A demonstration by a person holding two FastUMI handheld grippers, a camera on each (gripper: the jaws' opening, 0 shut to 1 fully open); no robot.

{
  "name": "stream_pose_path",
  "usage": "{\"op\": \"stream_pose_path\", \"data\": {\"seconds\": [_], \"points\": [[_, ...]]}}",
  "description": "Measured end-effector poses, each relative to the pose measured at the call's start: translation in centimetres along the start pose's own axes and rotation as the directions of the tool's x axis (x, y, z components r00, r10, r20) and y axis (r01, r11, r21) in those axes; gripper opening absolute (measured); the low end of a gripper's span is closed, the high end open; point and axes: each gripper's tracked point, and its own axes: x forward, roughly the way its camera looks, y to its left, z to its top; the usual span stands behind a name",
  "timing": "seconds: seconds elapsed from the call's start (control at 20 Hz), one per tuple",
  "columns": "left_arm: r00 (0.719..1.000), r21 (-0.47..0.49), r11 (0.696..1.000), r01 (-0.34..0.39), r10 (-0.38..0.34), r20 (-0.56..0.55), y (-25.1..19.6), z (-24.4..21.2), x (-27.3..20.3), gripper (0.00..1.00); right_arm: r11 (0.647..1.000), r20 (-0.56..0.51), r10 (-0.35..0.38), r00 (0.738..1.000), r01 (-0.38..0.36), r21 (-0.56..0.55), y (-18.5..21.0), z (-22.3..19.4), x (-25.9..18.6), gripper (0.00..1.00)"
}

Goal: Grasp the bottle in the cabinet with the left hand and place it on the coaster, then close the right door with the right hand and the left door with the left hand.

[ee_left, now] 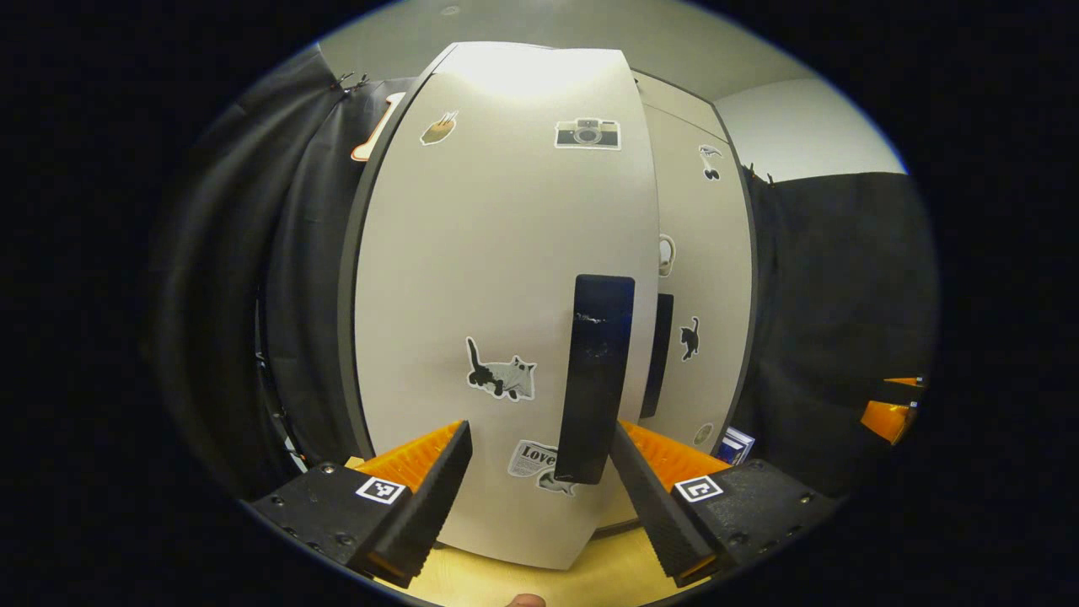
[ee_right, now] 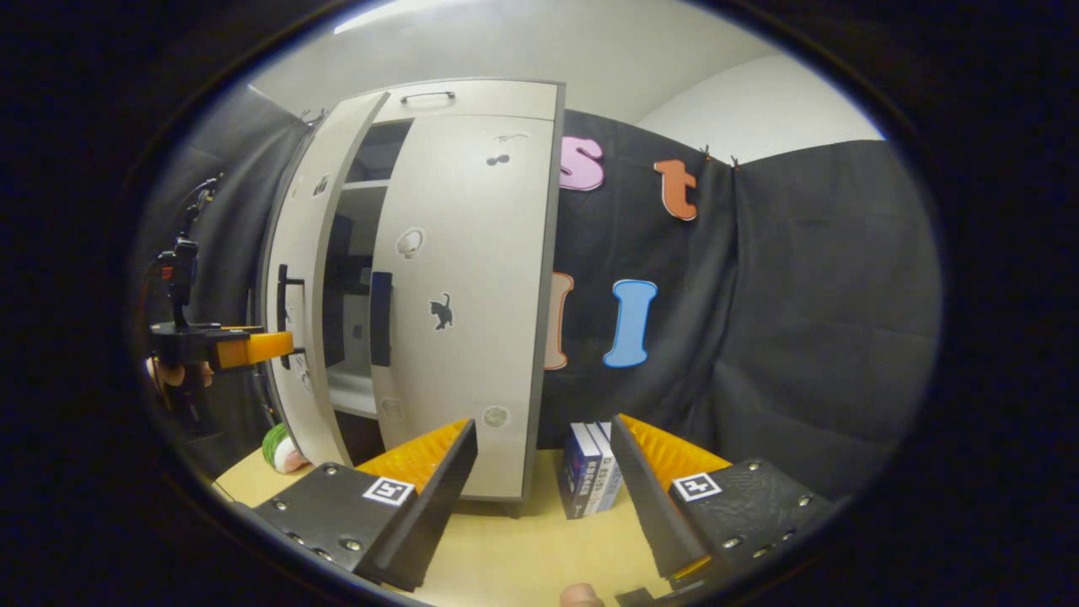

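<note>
The left tongs (ee_left: 539, 472) are spread just before the pale left cabinet door (ee_left: 506, 278), its black handle (ee_left: 595, 379) between them. The right tongs (ee_right: 544, 472) are spread too, with upright books (ee_right: 590, 468) ahead on the wooden tabletop (ee_right: 514, 565). The bottle cannot be seen.

Books (ee_right: 590, 472) stand on the table (ee_right: 523, 556) right of the cabinet (ee_right: 472, 278).

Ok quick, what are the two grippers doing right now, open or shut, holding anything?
Left gripper: open, holding nothing, right up at the left door by its handle.
Right gripper: open, holding nothing, facing the right door.
</note>
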Motion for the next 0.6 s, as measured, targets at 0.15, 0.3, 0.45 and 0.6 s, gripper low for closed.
{"op": "stream_pose_path", "data": {"seconds": [0.15, 0.3, 0.45, 0.6], "points": [[1.0, 0.076, 0.997, -0.016, 0.015, 0.005, -0.3, 0.3, 1.0, 1.0, 1.0, 0.003, -0.029, 1.0, 0.029, 0.003, -1.3, 0.1, -0.8, 0.96], [0.999, 0.096, 0.994, -0.053, 0.053, 0.0, -0.5, 0.9, 0.7, 1.0, 0.999, 0.007, -0.049, 0.999, 0.049, 0.007, -1.9, 0.3, -1.1, 0.96], [0.997, 0.034, 0.996, -0.077, 0.076, 0.003, -1.8, 3.1, 0.1, 1.0, 0.998, 0.023, -0.051, 0.998, 0.051, 0.021, -2.5, 1.3, -1.7, 0.96], [0.995, -0.025, 0.996, -0.091, 0.092, 0.04, -3.7, 6.5, -2.3, 1.0, 1.0, 0.061, -0.016, 0.998, 0.015, 0.026, -2.2, 3.3, -1.4, 0.96]]}}
